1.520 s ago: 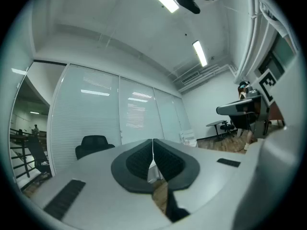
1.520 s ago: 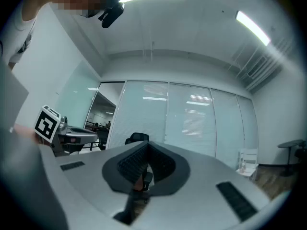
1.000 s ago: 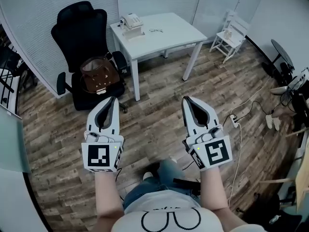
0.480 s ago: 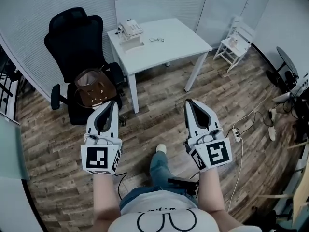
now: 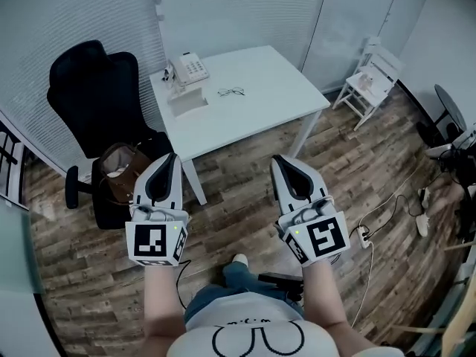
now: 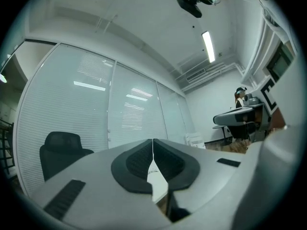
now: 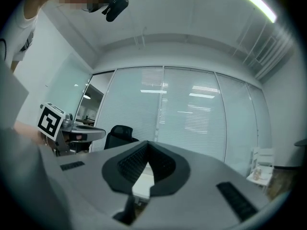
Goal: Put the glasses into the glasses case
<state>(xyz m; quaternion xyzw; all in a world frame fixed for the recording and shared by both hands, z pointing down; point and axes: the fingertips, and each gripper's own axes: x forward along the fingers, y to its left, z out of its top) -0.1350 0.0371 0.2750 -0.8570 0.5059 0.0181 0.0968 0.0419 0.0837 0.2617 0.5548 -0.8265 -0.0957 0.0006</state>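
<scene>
A pair of thin-framed glasses (image 5: 231,91) lies on the white table (image 5: 256,121), towards its far side. Left of them sits a pale oblong case (image 5: 186,103), in front of a white telephone (image 5: 190,67). My left gripper (image 5: 172,157) and right gripper (image 5: 279,160) are held side by side over the wooden floor, short of the table's near edge. Both are shut with nothing between the jaws. In the left gripper view the left gripper (image 6: 153,140) has its tips meeting. The right gripper view shows the right gripper (image 7: 147,143) closed the same way, with a sliver of table beyond.
A black office chair (image 5: 89,88) stands left of the table with a brown bag (image 5: 119,177) on its seat. A small white chair (image 5: 375,73) is at the right. Cables and a power strip (image 5: 362,233) lie on the floor at the right.
The person has walked towards the table, so table and chair are nearer and lower in the head view. Both grippers stay shut and side by side.
</scene>
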